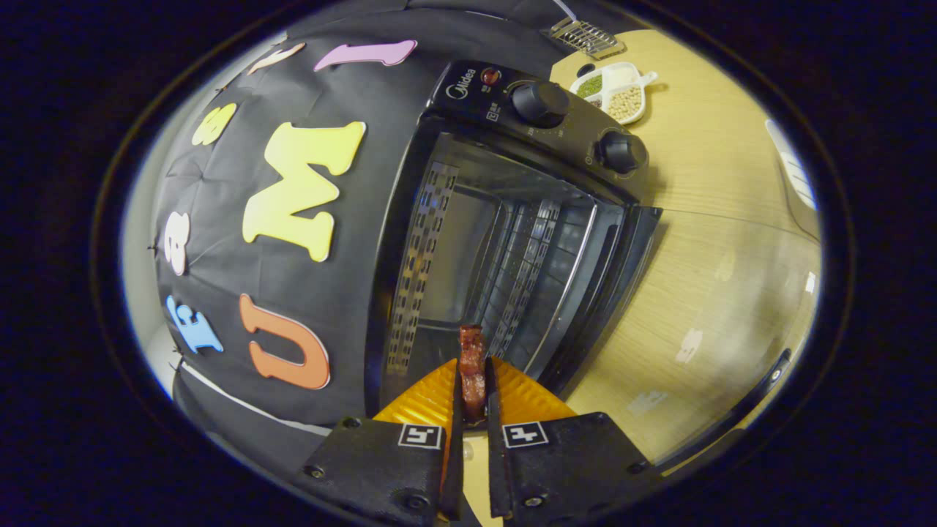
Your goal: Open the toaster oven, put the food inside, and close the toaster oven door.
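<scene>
The gripper (473, 380) has its jaws clamped on a strip of food (472, 362), before the open toaster oven (512, 241). The strip looks light, soft and possibly greasy, so a mid-length pinch suits it.

Gripper (472, 380) clamped on food (472, 366), just before open toaster oven (512, 241) at twelve o'clock; oven resting on table (703, 241); dish (618, 91) beyond at one o'clock, rack (585, 36) farther behind.

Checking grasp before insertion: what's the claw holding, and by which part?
The claw is shut on a reddish-brown food piece, pinched at its lower end; its upper end pokes toward the open toaster oven.
</scene>
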